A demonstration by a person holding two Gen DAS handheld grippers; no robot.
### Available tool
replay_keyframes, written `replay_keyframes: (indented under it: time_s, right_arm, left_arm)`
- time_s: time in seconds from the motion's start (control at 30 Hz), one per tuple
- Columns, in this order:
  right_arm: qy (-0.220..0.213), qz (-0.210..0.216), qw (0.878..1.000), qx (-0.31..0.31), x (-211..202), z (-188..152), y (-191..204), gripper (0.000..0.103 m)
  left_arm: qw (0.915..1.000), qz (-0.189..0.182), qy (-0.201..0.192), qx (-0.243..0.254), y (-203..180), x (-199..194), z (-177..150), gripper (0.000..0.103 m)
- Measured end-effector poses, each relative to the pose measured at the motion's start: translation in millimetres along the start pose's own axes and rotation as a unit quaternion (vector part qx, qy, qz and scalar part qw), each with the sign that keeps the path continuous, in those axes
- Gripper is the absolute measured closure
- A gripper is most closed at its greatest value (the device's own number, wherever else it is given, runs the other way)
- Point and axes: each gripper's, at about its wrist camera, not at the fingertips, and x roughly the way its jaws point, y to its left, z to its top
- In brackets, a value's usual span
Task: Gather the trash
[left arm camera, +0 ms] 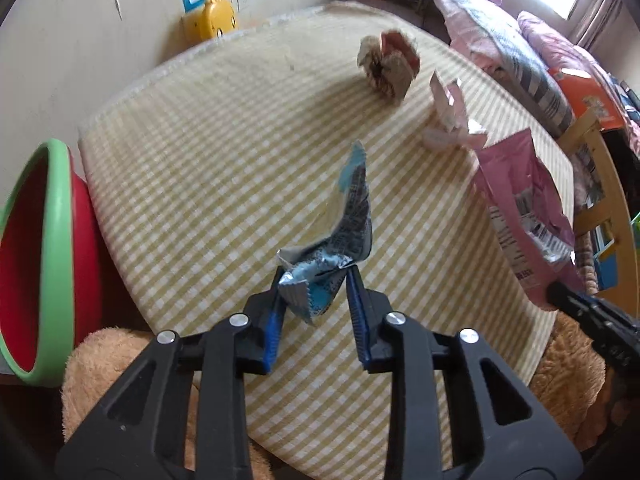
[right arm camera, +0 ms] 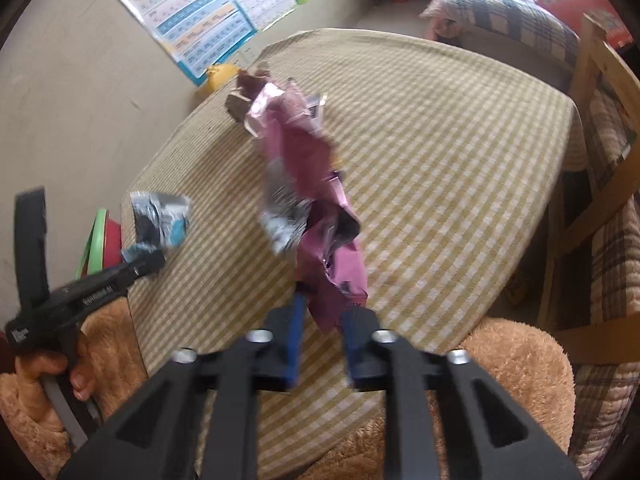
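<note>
The blue wrapper [left arm camera: 340, 240] is thin, light and crinkly, so I pinch its bunched bottom end. My left gripper [left arm camera: 316, 284] is clamped on it above the desk [left arm camera: 200, 160]. My right gripper [right arm camera: 324, 312] is clamped on the floppy pink bag [right arm camera: 316, 208]. The red bin [left arm camera: 36, 256] waits beside the desk.

Yellow animal-faced box [left arm camera: 210, 16] by wall; wooden chair [right arm camera: 592, 128] beside table; posters [right arm camera: 208, 12], print unreadable.
</note>
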Motion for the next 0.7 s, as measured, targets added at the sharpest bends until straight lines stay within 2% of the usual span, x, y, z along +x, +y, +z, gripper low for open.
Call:
replay_keyframes:
  time_s: [0.17, 0.27, 0.33, 0.37, 0.4, 0.5, 0.57, 0.63, 0.7]
  right_arm:
    - [-0.003, 0.002, 1.000, -0.022, -1, -1, 9, 0.091]
    - [0.007, 0.013, 1.000, -0.020, 1, -1, 10, 0.086]
    - [0.021, 0.030, 0.999, -0.009, 0, -2, 10, 0.066]
    - [0.024, 0.036, 0.999, -0.003, -2, -3, 10, 0.043]
    - [0.022, 0.043, 0.999, 0.004, -8, -5, 9, 0.036]
    - [-0.003, 0.033, 0.999, 0.012, -23, -6, 4, 0.031]
    - [-0.027, 0.017, 0.999, 0.036, -31, 0, -6, 0.031]
    - [-0.038, 0.023, 0.997, 0.055, -34, 10, -14, 0.031]
    - [-0.046, 0.016, 0.998, 0.051, -36, 19, -14, 0.031]
  left_arm:
    - [0.9997, 0.000, -0.024, -0.009, 5, -15, 3, 0.075]
    - [0.9994, 0.002, -0.032, -0.010, 8, -22, 4, 0.075]
    - [0.9992, 0.002, -0.038, -0.013, 9, -25, 5, 0.075]
    - [0.9991, 0.001, -0.040, -0.015, 10, -28, 5, 0.075]
    - [0.9990, 0.001, -0.042, -0.016, 10, -29, 5, 0.075]
    - [0.9980, 0.000, -0.060, -0.021, 14, -44, 7, 0.075]
    - [0.9974, 0.002, -0.069, -0.020, 15, -51, 8, 0.075]
    - [0.9970, 0.001, -0.074, -0.023, 17, -56, 11, 0.075]
    - [0.9965, -0.001, -0.078, -0.028, 18, -58, 13, 0.074]
